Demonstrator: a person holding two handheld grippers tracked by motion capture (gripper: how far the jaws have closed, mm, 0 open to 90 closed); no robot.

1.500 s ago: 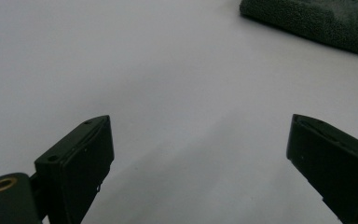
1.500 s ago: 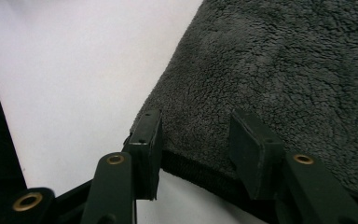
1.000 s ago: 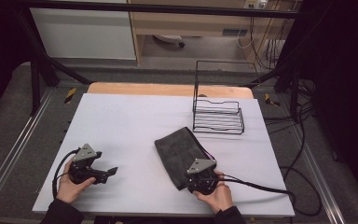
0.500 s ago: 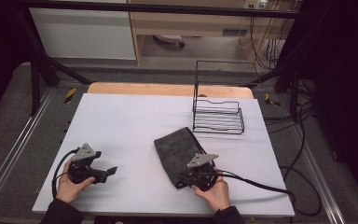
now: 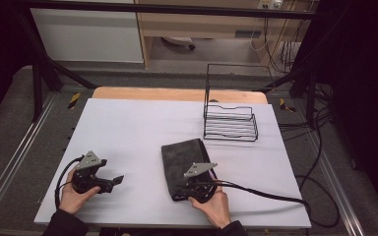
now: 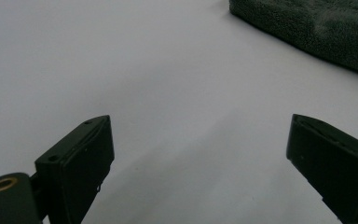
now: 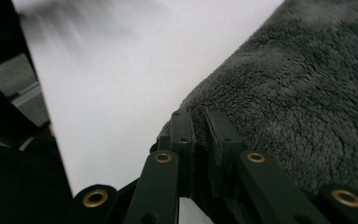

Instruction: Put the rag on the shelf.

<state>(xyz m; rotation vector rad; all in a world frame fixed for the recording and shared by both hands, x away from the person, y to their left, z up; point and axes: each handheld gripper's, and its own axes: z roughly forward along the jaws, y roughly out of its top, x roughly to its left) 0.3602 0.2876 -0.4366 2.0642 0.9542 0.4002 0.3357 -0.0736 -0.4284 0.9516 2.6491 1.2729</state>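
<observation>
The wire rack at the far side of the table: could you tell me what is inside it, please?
Nothing shows inside the wire rack: the white table is visible through its bars. The folded dark towel lies outside it, nearer the person, its near edge pinched by the right gripper.

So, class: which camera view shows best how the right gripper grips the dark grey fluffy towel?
The right gripper view: its jaws are shut on an edge of the dark grey fluffy towel. The high view shows the whole towel on the white table, its near end under the right gripper. The left gripper view catches one towel corner.
</observation>
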